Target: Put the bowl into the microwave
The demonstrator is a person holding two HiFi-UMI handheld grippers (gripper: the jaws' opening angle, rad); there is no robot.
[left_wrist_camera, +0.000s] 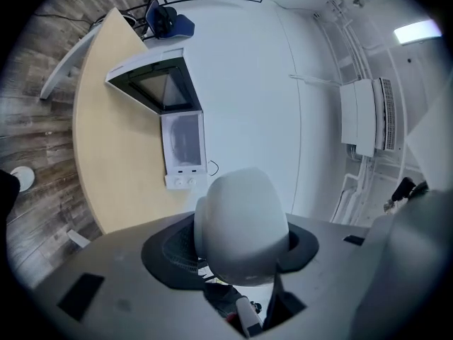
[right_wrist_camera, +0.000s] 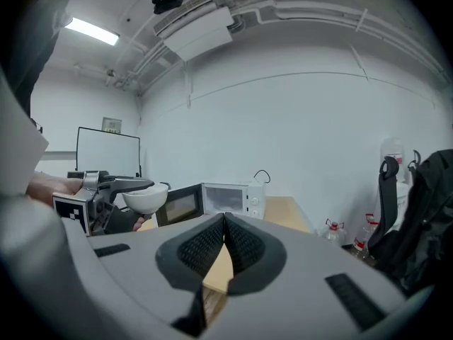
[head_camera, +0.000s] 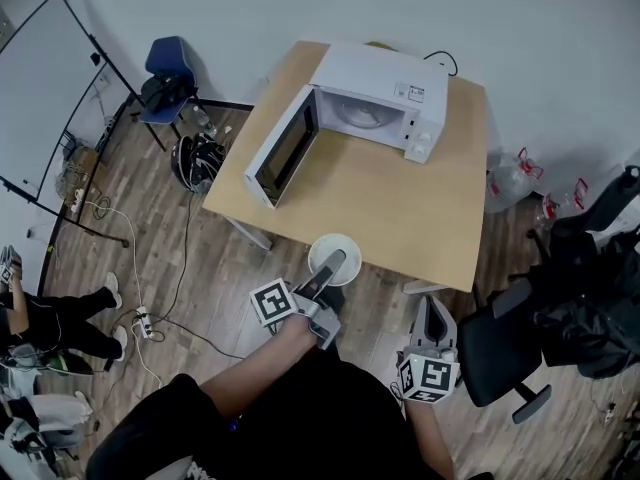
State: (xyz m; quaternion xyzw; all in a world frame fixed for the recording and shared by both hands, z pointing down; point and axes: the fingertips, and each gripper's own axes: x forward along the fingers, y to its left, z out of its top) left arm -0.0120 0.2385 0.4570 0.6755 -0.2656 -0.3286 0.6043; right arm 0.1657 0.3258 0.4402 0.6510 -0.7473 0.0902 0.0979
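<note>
A white bowl (head_camera: 330, 243) hangs over the front edge of the wooden table (head_camera: 400, 218), with my left gripper (head_camera: 336, 262) shut on its rim. In the left gripper view the bowl (left_wrist_camera: 244, 222) fills the space between the jaws. The white microwave (head_camera: 375, 103) stands at the back of the table with its door (head_camera: 285, 148) swung open to the left and its cavity showing. My right gripper (head_camera: 431, 303) is below the table's front edge, to the right of the bowl. Its jaws are shut with nothing between them (right_wrist_camera: 225, 224). From that side I also see the bowl (right_wrist_camera: 146, 198) and the microwave (right_wrist_camera: 230, 198).
A black office chair (head_camera: 500, 348) and dark bags (head_camera: 590, 288) stand at the right. Water bottles (head_camera: 510, 178) sit beside the table's right side. A blue chair (head_camera: 170, 68), a whiteboard (head_camera: 50, 118) and floor cables (head_camera: 150, 318) are at the left, near a seated person (head_camera: 50, 323).
</note>
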